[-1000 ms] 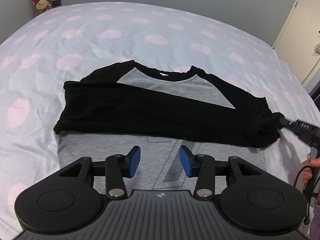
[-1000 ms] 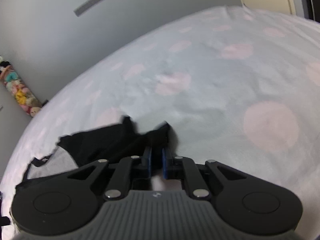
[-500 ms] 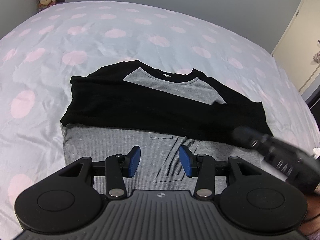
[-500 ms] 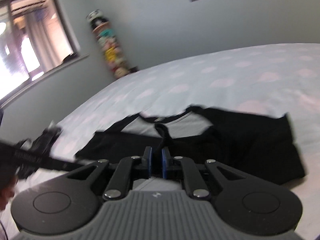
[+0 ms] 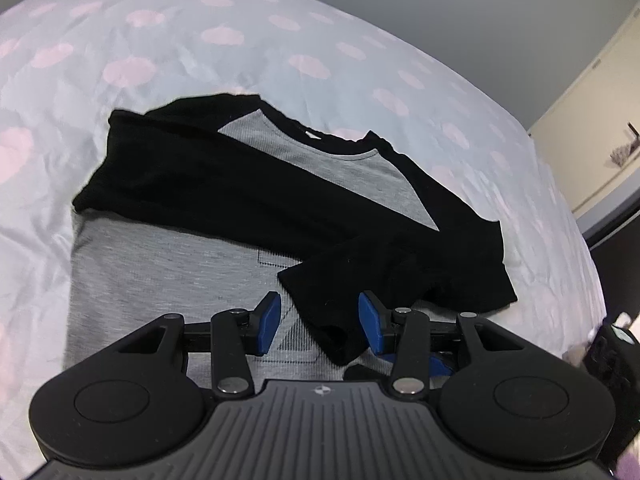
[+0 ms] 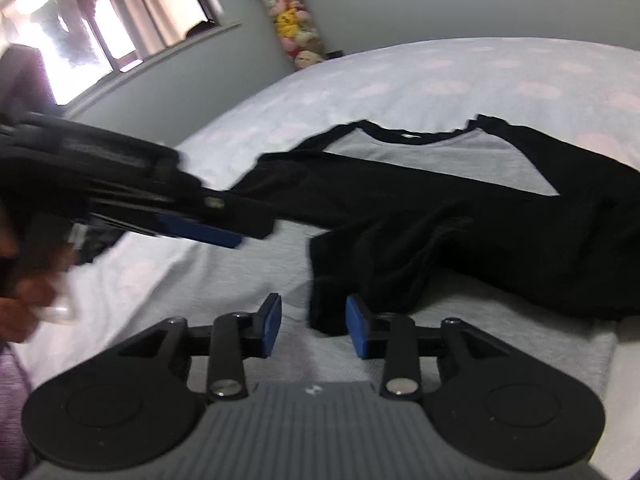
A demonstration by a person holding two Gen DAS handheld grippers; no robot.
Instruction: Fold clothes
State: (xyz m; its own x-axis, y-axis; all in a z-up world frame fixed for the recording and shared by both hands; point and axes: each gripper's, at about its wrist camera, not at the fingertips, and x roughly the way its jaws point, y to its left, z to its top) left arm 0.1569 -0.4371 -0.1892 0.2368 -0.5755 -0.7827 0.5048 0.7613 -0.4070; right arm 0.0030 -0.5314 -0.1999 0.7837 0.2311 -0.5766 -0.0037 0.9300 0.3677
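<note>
A grey shirt [image 5: 160, 264] with black raglan sleeves lies face up on the bed. One black sleeve [image 5: 240, 184] is folded across the chest. The other sleeve [image 5: 380, 276] is doubled back over the grey front, and its cuff [image 5: 340, 344] rests on the fabric. My left gripper [image 5: 318, 328] hovers open over the lower front, the cuff showing between its blue pads. In the right wrist view my right gripper [image 6: 313, 326] is open, with the cuff [image 6: 332, 316] lying loose just ahead of its fingers. The left gripper [image 6: 236, 236] shows blurred at the left.
The bed cover [image 5: 200, 32] is pale blue with pink dots and spreads around the shirt. Stuffed toys [image 6: 292, 28] hang in the far corner beside a window [image 6: 80, 40]. A cream door [image 5: 600, 140] stands to the right. A hand [image 6: 24, 292] is at the left edge.
My right gripper carried the black sleeve cuff from the shirt's right side over the grey front, then opened and let it go. The left gripper stayed open and moved slightly closer.
</note>
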